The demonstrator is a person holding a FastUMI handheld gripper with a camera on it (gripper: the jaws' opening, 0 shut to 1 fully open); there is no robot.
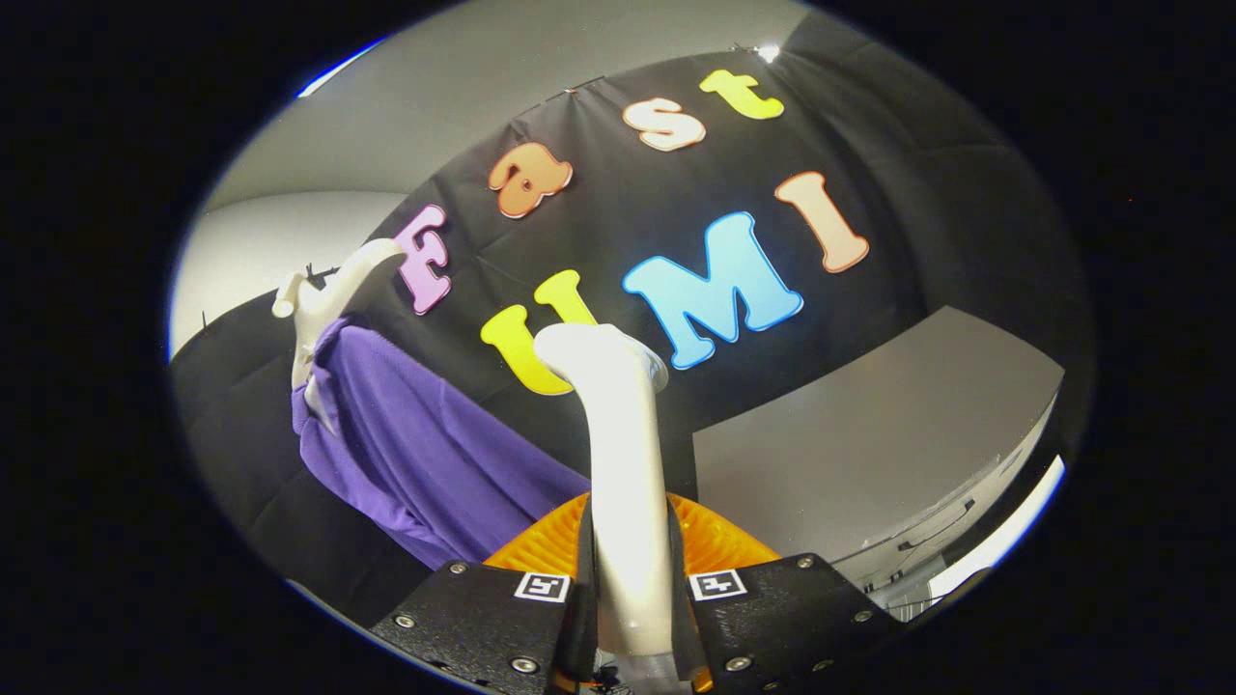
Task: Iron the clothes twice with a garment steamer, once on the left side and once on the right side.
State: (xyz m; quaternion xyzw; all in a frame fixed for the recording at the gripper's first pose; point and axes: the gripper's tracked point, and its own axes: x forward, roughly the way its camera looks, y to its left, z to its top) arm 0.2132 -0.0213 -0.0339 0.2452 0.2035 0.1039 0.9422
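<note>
The gripper [630, 589] is clamped narrowly on the white steamer handle [623, 454] beside purple clothes [425, 454].

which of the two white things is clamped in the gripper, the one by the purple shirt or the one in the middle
The middle one: the white garment steamer handle stands between the gripper's fingers, both pressing on it. The white plastic hanger sits beyond, carrying the purple garment.

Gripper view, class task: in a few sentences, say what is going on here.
A hand-held gripper is shut on the white handle of a garment steamer, which rises between its fingers. Beyond the fingers and off to one side, a purple garment hangs on a white hanger against the black booth wall. The steamer head is apart from the cloth, so it is not steaming it at this moment.
</note>
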